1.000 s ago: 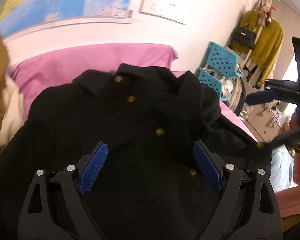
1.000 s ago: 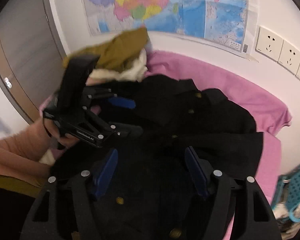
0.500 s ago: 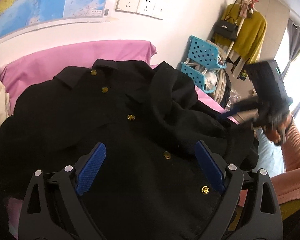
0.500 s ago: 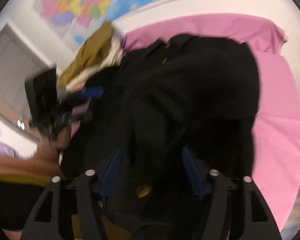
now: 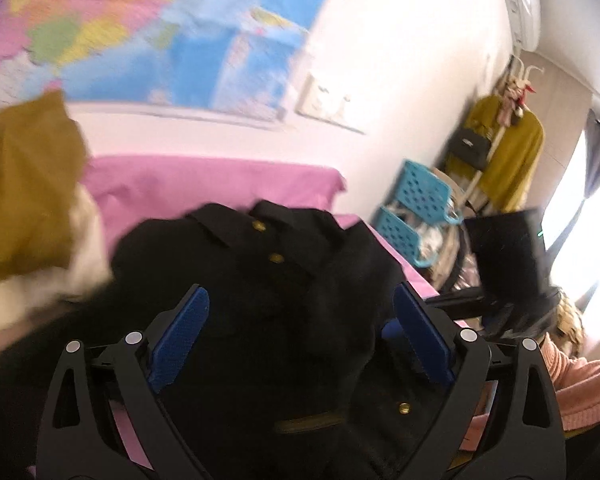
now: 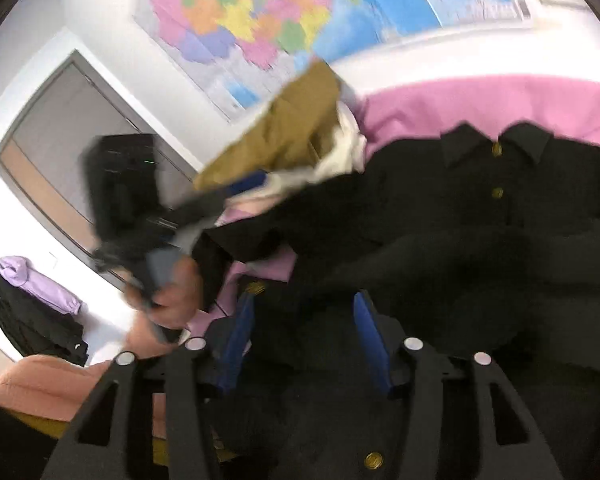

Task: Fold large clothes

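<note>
Black coat [image 5: 268, 280] with brass buttons lies spread on the pink bed [image 5: 204, 184], collar toward the wall; it fills the middle of both views [image 6: 480, 240]. Left gripper [image 5: 300, 336] is low over the coat, blue pads set wide apart, nothing pinched between them. Right gripper [image 6: 304, 344] has its pads narrower but parted, with dark cloth bunched in the gap; whether it bites cannot be told through the blur. Mustard and cream clothes [image 6: 292, 132] are heaped at the coat's left shoulder. Map [image 6: 284, 12] on the wall behind. Blue baskets [image 5: 416, 208] stand past the bed's far corner.
</note>
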`<state>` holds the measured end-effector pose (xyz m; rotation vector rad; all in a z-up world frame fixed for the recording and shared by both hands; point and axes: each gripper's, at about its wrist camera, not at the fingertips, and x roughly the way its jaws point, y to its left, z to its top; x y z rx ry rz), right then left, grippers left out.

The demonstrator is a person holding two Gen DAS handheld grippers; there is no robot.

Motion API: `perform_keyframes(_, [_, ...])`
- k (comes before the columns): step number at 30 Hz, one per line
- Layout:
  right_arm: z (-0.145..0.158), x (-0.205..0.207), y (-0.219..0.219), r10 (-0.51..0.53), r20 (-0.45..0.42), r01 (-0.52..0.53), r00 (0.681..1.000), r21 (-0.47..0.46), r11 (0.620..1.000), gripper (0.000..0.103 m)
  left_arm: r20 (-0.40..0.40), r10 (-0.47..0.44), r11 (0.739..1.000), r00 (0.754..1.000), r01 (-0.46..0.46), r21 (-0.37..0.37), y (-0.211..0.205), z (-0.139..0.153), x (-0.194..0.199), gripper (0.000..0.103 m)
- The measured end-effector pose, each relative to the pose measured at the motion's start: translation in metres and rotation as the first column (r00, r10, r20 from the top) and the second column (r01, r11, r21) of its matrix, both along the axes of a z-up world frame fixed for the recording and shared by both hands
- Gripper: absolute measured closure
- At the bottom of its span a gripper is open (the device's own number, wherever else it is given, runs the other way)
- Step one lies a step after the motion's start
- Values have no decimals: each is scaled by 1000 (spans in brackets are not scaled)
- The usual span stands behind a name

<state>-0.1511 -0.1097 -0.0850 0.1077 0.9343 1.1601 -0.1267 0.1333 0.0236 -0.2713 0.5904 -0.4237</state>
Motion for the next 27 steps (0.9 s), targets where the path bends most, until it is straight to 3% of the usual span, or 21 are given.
perform_keyframes(3, [-1,11,-15,-52,37,52,998,-11,999,53,-18,3,1000,1000,-3,-16,12,-5,-11,10])
perform_keyframes(5, [9,28,-49,-180,105,181,978,1,984,50,-50,-19,1000,999,20,16,6,-16,-16,9])
perform_keyframes(6, [12,36,-62,-250,137,253,958,-4,967,46,-73,-36,999,997,39,34,1,-24,-18,8])
perform_keyframes(7, [14,49,-81,-351,179,360,919,-21,933,38,-98,-53,997,994,58,46,-4,-34,-19,7])
perform_keyframes(10, [5,88,-125,-521,221,547,824,-72,834,25,-181,-83,990,980,102,98,-18,-64,-14,6])
perform_keyframes(12, [-17,122,-149,-586,156,604,795,-110,789,24,-244,-66,980,968,108,165,-28,-85,-6,6])
perform_keyframes(14, [-41,151,-160,-596,33,594,803,-129,794,24,-289,-53,972,956,115,203,-32,-99,2,7])
perform_keyframes(17, [-67,172,-157,-570,-39,560,820,-151,815,24,-276,-37,958,960,112,262,-37,-103,10,31])
perform_keyframes(18, [-75,176,-158,-548,-61,535,834,-154,831,26,-268,-25,956,963,101,276,-36,-101,13,54])
perform_keyframes(19, [-79,177,-153,-529,-70,515,846,-151,844,42,-268,-19,956,963,96,277,-33,-98,17,70])
perform_keyframes(20, [-83,179,-147,-490,-67,479,869,-138,867,83,-266,-19,959,964,93,269,-31,-95,22,73])
perform_keyframes(21, [-82,179,-147,-485,-72,474,872,-128,871,97,-249,-12,960,968,81,267,-29,-91,25,80])
perform_keyframes(22, [-81,179,-151,-485,-89,476,870,-105,873,97,-232,-11,958,973,77,278,-28,-86,29,91])
perform_keyframes(24, [-69,172,-167,-499,-81,498,863,-29,867,98,-209,-2,949,978,68,308,-30,-77,39,91])
perform_keyframes(27, [-55,168,-195,-553,-87,559,829,66,827,99,-141,9,939,990,40,340,-34,-58,59,91])
